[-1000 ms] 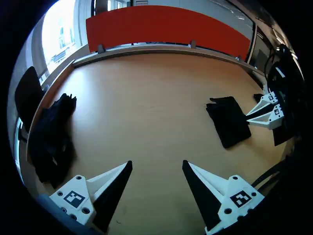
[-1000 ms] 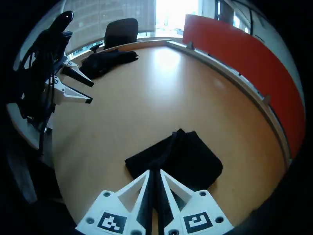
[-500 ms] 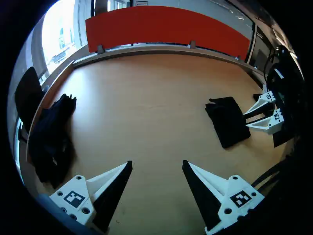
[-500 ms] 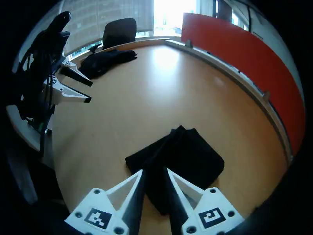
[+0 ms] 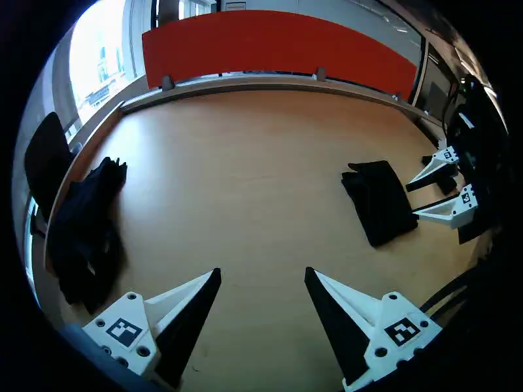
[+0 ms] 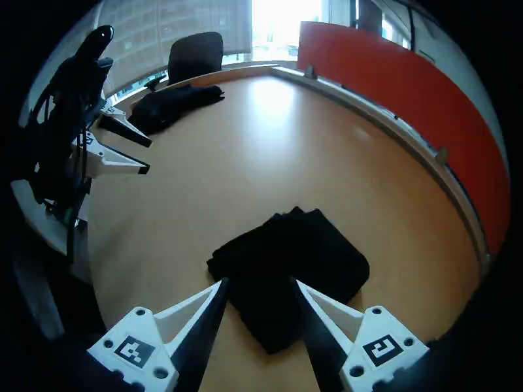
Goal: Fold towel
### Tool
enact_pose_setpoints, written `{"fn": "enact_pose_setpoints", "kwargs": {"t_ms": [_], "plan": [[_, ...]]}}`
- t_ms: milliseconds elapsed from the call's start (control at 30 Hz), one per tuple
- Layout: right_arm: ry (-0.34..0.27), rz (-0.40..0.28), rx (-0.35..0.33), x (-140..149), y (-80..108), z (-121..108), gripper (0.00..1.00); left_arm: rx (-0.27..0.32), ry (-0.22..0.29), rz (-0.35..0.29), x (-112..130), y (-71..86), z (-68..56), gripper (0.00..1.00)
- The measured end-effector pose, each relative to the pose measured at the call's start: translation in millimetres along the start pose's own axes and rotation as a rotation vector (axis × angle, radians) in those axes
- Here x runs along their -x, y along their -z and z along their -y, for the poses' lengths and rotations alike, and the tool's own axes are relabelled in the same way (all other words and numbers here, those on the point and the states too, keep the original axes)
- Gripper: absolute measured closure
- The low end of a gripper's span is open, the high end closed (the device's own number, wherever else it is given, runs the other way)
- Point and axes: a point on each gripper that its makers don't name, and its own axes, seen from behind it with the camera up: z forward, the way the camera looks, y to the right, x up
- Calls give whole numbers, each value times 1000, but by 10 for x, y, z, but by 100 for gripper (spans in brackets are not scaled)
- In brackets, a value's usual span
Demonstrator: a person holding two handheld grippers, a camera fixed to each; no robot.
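Observation:
A black towel (image 5: pixel 382 199) lies folded into a small rectangle on the wooden table (image 5: pixel 261 150). In the right gripper view the towel (image 6: pixel 310 251) lies just past my right gripper (image 6: pixel 260 282), which is open, a fingertip on either side of the towel's near edge and no grip on it. From the left gripper view that right gripper (image 5: pixel 410 200) shows at the towel's right side with its fingers spread. My left gripper (image 5: pixel 261 271) is open over bare table, far from the towel; the right gripper view shows it (image 6: pixel 149 158) at the left table edge.
A heap of dark cloth (image 5: pixel 85 222) lies at the table's far left edge, also in the right gripper view (image 6: pixel 173 101). A black chair (image 6: pixel 196 55) stands behind it. A red partition (image 5: pixel 281 42) runs along the table's back edge. Bright windows lie beyond.
My right gripper went from shut on the towel's edge to wide open and let it go. The raised fold dropped flat. The left gripper stayed still.

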Motion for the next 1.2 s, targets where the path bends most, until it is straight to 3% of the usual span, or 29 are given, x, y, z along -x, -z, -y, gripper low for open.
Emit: {"fn": "enact_pose_setpoints", "kwargs": {"t_ms": [700, 1200], "plan": [[-69, 84, 48, 675, 175, -191, 31, -2, -9, 0, -3, 17, -9, 5], [-86, 133, 49, 973, 129, -133, 33, 2, -10, 1, 12, 9, -36, 5]]}}
